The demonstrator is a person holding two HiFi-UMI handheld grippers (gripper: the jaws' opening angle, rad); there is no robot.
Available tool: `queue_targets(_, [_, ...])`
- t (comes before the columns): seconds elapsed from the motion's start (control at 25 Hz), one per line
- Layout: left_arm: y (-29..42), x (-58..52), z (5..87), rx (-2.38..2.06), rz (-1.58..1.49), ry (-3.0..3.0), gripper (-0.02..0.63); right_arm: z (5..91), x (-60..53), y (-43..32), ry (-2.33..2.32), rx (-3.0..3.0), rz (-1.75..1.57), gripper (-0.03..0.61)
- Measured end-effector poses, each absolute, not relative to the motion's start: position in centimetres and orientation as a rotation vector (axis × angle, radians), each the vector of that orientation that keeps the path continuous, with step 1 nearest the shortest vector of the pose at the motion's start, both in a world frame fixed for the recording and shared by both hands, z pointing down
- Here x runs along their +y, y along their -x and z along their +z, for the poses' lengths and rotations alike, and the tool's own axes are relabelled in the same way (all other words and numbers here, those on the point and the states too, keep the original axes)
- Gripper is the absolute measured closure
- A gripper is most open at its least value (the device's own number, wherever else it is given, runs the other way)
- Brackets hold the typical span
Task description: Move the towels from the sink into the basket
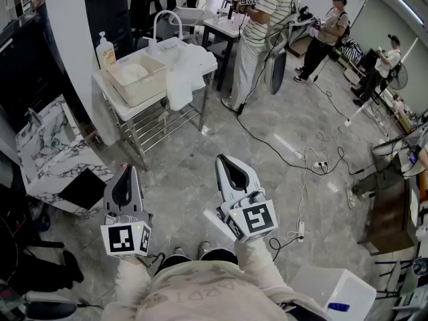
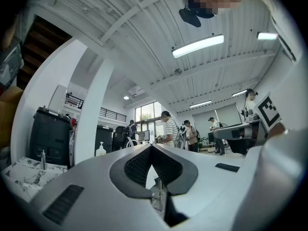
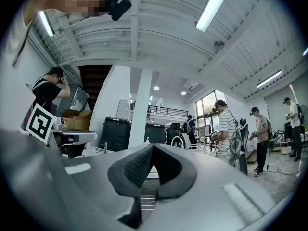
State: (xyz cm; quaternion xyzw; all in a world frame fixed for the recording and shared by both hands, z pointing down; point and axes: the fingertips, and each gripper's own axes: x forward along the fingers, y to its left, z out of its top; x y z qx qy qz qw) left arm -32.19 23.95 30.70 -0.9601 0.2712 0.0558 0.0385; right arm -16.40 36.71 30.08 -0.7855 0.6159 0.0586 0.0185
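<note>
**Towels straight ahead and well apart — both claws shut and empty**

The left claw (image 1: 126, 172) and the right claw (image 1: 225, 160) are both closed with nothing between the jaws. Each gripper view shows the pads meeting tip to tip, and both claws are held roughly level over the floor (image 1: 200, 146).

The towels (image 1: 187, 69) lie in a white heap at the right-hand part of the steel surface (image 1: 126, 114), below the faucet (image 1: 167, 20). One end hangs down over the front edge, and the sink itself is hidden under them. The basket (image 1: 137, 79) stands just beside the heap on its left, on the same surface.

From the claws, the whole station lies ahead and well apart. The heap falls between the two lines of aim — seemingly a shade nearer the right claw, while the left claw lines up more with the basket. By that reading, the coming move means closing in first, then opening the right claw for the hanging end.
</note>
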Motion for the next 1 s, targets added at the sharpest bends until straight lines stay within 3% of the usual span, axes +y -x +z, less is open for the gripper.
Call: queue_targets(1.0, [34.1, 22.1, 31.3, 0.797, 0.181, 2.957, 0.609, 30.2, 35.2, 18.4, 2.451, 1.860, 0.203, 0.569])
